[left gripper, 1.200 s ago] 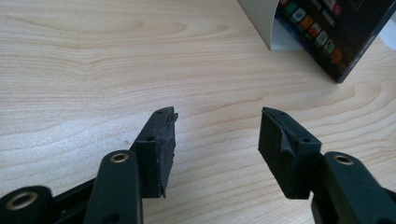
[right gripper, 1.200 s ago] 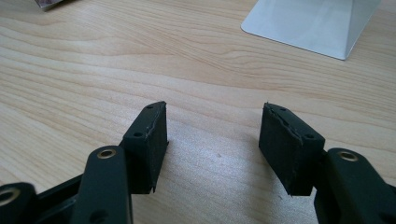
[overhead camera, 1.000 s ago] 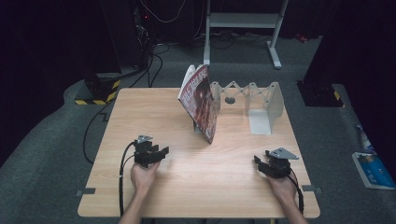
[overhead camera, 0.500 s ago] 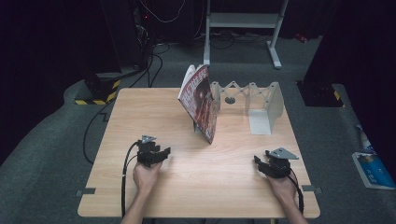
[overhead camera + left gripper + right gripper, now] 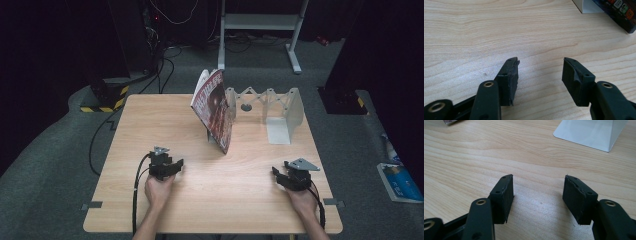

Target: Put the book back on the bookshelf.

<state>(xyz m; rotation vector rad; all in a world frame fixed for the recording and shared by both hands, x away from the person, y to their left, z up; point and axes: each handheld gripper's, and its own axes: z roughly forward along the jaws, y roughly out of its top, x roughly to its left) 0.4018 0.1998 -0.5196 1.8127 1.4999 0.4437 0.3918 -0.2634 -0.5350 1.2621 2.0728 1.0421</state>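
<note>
A magazine with a dark red cover [image 5: 214, 107] stands upright and leans against the left end of a grey expandable metal book rack [image 5: 270, 110] at the back of the wooden table [image 5: 150, 120]. My left gripper [image 5: 176, 165] rests low over the table's front left part, held in a hand, open, with bare wood between its jaws [image 5: 540, 61]. My right gripper [image 5: 276, 174] sits near the front right, also open and empty [image 5: 539, 178]. The magazine's lower corner [image 5: 621, 12] and the rack's flat foot [image 5: 589, 133] lie ahead of the jaws.
Black cables [image 5: 137, 192] trail from both grippers toward the table's front edge. On the floor beyond the table are a yellow-black striped block [image 5: 102, 100], a white stand's legs [image 5: 260, 22] and a blue packet [image 5: 400, 182] at the right.
The left gripper has shifted slightly along the table. The right gripper, the magazine and the rack have not moved.
</note>
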